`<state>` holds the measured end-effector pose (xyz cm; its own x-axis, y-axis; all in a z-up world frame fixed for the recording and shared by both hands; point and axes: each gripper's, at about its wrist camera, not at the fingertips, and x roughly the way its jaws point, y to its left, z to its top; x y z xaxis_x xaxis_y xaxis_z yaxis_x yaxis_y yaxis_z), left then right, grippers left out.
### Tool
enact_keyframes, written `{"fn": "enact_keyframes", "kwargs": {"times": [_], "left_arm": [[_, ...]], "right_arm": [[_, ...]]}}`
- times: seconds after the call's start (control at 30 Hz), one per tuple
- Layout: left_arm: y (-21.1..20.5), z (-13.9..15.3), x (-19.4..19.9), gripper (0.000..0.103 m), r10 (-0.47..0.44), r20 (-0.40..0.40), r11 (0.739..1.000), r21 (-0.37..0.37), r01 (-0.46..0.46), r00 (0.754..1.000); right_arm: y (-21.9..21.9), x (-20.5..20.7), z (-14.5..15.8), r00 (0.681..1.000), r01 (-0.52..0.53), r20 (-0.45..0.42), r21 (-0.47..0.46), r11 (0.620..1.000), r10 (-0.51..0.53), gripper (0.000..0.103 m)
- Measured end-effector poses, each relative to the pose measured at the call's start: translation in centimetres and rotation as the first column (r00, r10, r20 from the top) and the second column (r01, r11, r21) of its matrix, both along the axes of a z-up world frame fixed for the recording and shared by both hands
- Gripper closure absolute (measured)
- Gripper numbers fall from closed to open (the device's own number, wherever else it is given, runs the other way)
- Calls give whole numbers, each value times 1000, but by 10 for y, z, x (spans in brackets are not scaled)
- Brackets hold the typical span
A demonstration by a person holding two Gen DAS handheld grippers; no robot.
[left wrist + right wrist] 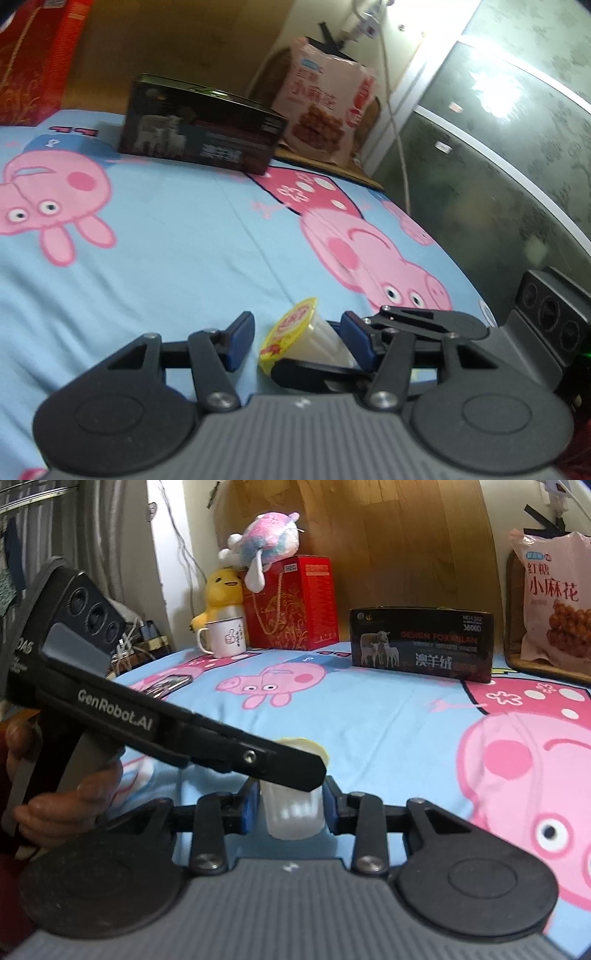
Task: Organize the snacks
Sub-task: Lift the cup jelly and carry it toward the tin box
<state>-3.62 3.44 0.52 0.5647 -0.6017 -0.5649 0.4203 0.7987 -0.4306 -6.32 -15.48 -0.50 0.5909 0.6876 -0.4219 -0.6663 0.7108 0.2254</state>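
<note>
A small jelly cup (291, 332) with a yellow lid and a clear ribbed body lies tilted over the blue cartoon-pig sheet (166, 240). My left gripper (297, 343) is open around it: the left blue pad stands clear of the lid and the right pad sits by the cup's base. In the right wrist view my right gripper (291, 808) is shut on the jelly cup (291, 816), both blue pads against its body. A finger (295, 771) of the left gripper crosses over the cup and hides most of the lid. A hand (66, 805) holds the left gripper's handle.
A dark box with a sheep picture (421, 646) stands at the far side of the sheet, a pink snack bag (554, 602) to its right. Further left are a red box (291, 602), a white mug (223, 637), plush toys (258, 546) and a phone (166, 685).
</note>
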Motion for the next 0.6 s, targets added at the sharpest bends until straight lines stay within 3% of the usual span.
{"fn": "enact_keyframes", "kwargs": {"times": [0.33, 0.4, 0.6], "left_arm": [[18, -1, 11, 42, 59, -20, 998, -28, -59, 998], [19, -1, 12, 36, 80, -24, 997, -19, -80, 997], [19, 2, 11, 35, 89, -28, 996, 11, -88, 996]], "right_arm": [[12, 12, 2, 998, 32, -47, 19, 999, -31, 64], [12, 11, 1, 998, 37, -46, 24, 999, -36, 63], [10, 10, 1, 998, 46, -52, 46, 998, -43, 60]]}}
